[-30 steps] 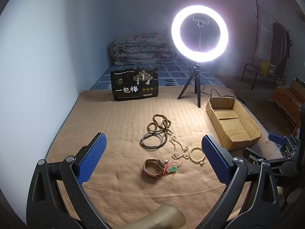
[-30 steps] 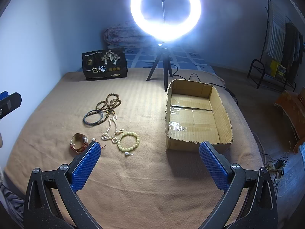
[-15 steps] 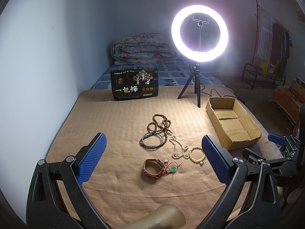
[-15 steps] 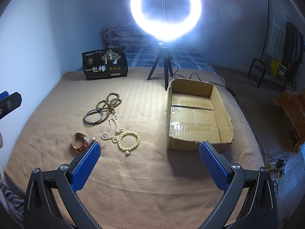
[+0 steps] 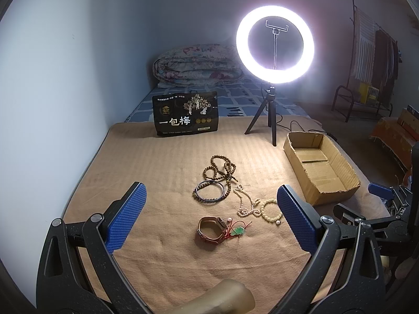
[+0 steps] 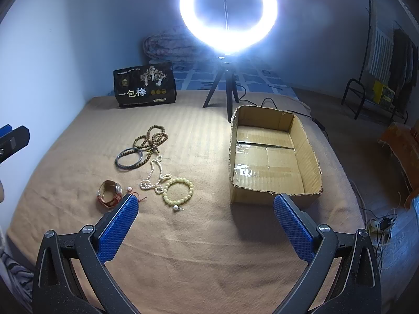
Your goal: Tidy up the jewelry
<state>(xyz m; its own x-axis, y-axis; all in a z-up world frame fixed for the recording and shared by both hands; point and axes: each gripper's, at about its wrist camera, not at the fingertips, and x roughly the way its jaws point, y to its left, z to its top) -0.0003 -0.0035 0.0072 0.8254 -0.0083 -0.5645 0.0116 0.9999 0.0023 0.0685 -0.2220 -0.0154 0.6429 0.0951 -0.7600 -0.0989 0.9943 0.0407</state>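
Observation:
Jewelry lies on a tan blanket: a brown bead necklace [image 5: 220,168] [image 6: 153,138], a dark bangle [image 5: 209,195] [image 6: 129,158], a pearl string [image 5: 244,204] [image 6: 154,176], a pale yellow bead bracelet [image 5: 269,209] [image 6: 178,191], a brown watch [image 5: 210,229] [image 6: 110,192] and a green pendant on red cord [image 5: 238,231]. An empty cardboard box [image 5: 320,167] [image 6: 272,157] stands to the right. My left gripper [image 5: 209,217] is open and empty, held above the watch. My right gripper [image 6: 207,221] is open and empty, held above the blanket between the bracelet and the box.
A lit ring light on a tripod [image 5: 273,44] [image 6: 227,13] stands behind the box, its cable trailing right. A black snack bag [image 5: 186,116] [image 6: 145,85] stands at the blanket's far edge. A folded quilt [image 5: 196,64] lies behind. A wall runs along the left.
The right wrist view has drifted very slightly; the jewelry and box have not moved. Both grippers stay open.

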